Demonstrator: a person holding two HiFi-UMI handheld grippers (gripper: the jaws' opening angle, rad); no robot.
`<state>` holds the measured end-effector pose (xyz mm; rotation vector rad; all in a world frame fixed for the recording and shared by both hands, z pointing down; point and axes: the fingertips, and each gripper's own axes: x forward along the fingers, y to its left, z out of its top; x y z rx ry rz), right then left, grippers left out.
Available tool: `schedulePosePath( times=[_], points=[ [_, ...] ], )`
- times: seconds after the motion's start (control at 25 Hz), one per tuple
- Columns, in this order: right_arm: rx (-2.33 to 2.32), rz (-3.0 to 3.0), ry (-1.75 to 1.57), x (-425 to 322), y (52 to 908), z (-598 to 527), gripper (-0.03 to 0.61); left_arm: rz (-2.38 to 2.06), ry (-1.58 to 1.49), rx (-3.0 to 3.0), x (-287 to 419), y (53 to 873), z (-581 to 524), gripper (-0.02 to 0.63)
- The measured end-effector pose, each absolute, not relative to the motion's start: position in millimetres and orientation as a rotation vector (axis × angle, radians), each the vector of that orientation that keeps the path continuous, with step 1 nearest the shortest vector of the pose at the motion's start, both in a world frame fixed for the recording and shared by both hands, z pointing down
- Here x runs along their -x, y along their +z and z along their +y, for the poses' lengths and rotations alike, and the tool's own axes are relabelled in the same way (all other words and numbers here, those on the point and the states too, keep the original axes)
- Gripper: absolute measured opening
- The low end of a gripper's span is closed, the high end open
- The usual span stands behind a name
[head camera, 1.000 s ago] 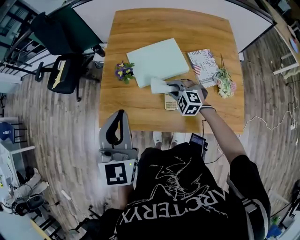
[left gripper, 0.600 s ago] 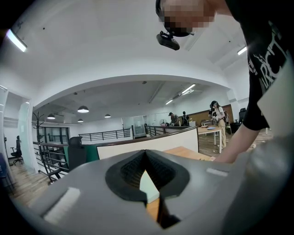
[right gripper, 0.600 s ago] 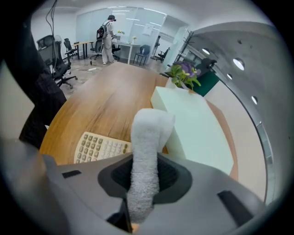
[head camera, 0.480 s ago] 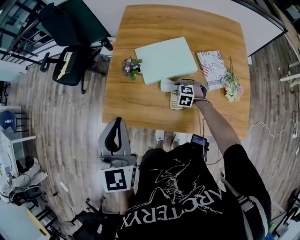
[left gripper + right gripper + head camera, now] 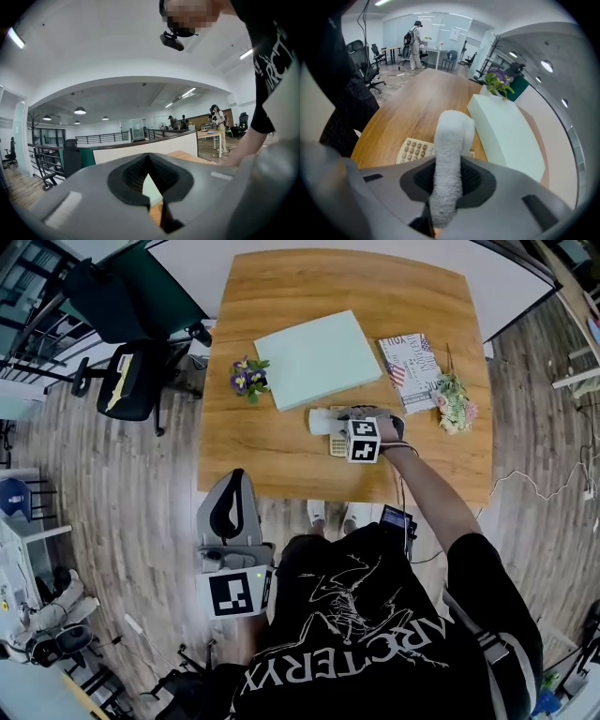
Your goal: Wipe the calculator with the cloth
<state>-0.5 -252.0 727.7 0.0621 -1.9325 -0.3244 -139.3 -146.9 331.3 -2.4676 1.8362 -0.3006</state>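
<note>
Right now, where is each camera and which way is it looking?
Head view: on the person's head, looking down at the table; shows shirt, arm, left claw, right claw.
Left gripper view: on the left claw beside the table, facing across the office; shows its shut jaws.
Right gripper view: on the right claw, facing along the table; shows jaws clamping the cloth.
Shared: head and right gripper views show calculator and cloth.

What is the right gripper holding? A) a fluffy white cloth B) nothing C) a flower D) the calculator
A: the right gripper has its jaws closed on the white cloth, which sticks out above the calculator.
</note>
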Motion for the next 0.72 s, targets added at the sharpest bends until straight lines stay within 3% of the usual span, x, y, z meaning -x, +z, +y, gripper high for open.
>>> schedulePosePath(
  times=[0.72],
  points=[
    [0.122,-2.0,-0.198,10,742,-122,0.094,1.773,-0.217,2.535,125,327,-161,0.009]
  ],
)
